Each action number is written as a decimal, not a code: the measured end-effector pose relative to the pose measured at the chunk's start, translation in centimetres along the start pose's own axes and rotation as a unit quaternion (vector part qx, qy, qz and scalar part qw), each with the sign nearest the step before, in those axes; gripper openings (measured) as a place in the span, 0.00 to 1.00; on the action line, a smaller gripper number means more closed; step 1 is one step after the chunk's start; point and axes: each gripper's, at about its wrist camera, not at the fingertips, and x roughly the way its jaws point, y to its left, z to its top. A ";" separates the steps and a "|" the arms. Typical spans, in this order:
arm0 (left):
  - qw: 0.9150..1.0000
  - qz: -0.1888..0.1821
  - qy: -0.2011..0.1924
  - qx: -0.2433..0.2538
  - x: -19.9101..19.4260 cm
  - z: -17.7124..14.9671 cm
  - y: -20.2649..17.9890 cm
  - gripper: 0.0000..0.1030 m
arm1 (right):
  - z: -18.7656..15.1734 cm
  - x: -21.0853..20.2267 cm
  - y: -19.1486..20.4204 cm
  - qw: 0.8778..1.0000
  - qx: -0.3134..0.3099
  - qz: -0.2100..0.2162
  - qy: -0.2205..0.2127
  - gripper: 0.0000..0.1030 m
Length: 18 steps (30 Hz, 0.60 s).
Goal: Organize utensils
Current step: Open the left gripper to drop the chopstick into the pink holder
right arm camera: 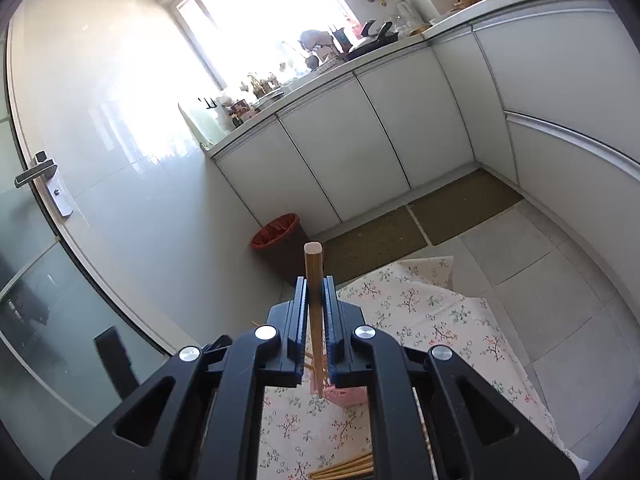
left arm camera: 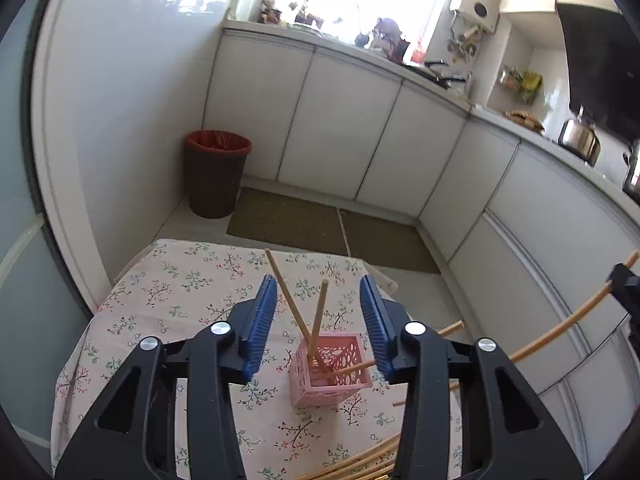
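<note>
A pink perforated holder (left arm camera: 330,368) stands on the floral-cloth table (left arm camera: 180,288). Three wooden chopsticks (left arm camera: 318,316) lean out of the holder at different angles. My left gripper (left arm camera: 318,284) hovers over the holder, open, its blue pads (left arm camera: 264,316) wide apart and touching none of the sticks. My right gripper (right arm camera: 315,284) is shut on a single chopstick (right arm camera: 313,260) held roughly upright above the pink holder (right arm camera: 346,396). In the left wrist view, that held chopstick (left arm camera: 560,324) and the right gripper (left arm camera: 624,284) show at the right edge. Several loose chopsticks (left arm camera: 360,464) lie at the table's near edge.
A dark waste bin with a red liner (left arm camera: 216,176) stands on the floor beyond the table. Next to it lie brown floor mats (left arm camera: 288,220). White cabinets (left arm camera: 340,128) run along the back and right. On the left is a glass door with a handle (right arm camera: 36,172).
</note>
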 end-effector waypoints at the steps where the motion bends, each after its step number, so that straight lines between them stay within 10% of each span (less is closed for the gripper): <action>1: 1.000 0.004 -0.014 -0.008 -1.2 -0.1 0.7 0.49 | 0.2 0.6 0.5 1.000 -0.006 -0.002 -0.004 0.08; 18: 0.997 0.064 0.001 -0.034 -3.2 -5.0 5.9 0.59 | -4.8 12.4 3.1 0.992 -0.100 -0.081 0.009 0.12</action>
